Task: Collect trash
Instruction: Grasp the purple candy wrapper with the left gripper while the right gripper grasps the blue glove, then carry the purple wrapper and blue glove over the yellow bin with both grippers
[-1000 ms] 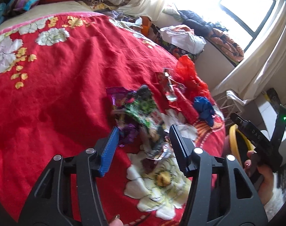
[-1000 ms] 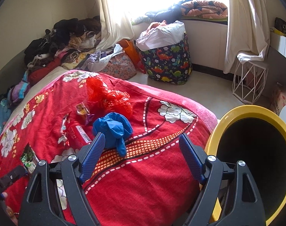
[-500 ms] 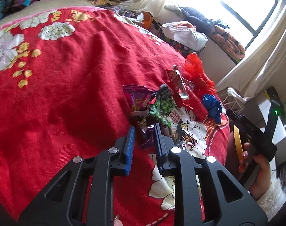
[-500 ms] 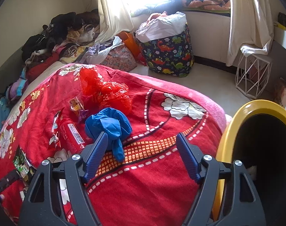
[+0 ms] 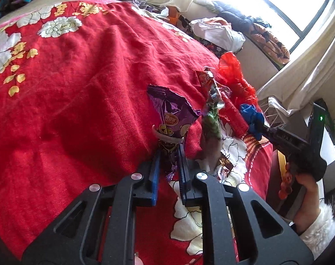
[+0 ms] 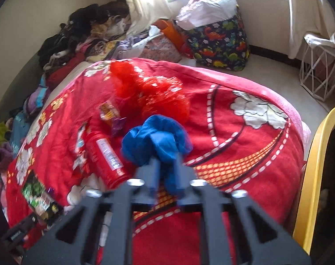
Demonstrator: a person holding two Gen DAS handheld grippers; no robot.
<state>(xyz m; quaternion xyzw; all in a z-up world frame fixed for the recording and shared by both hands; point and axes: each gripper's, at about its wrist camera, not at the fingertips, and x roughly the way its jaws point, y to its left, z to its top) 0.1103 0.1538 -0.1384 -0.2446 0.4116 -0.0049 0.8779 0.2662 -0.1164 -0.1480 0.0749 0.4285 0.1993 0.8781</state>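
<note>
Currently left gripper [image 5: 170, 154] pinches purple wrapper [image 5: 172, 119], right gripper [image 6: 166, 167] pinches blue bag [image 6: 155, 140]; red can [image 6: 105, 156], red netting [image 6: 149, 90], green wrapper [image 5: 211, 121] not yet binned in yellow bin [image 6: 315, 161].

The left hand-held gripper [image 5: 170, 154] has its blue fingers [image 5: 155, 172] closed on the lower end of a purple snack wrapper [image 5: 173, 114], which stands up above the red flowered blanket [image 5: 79, 88]. Just to the right lie a green wrapper [image 5: 211, 121], a red bottle [image 5: 234, 118], a blue bag [image 5: 252, 117] and a red bag [image 5: 232, 70]. The right hand-held gripper [image 5: 293, 143] is at the right edge.
</note>
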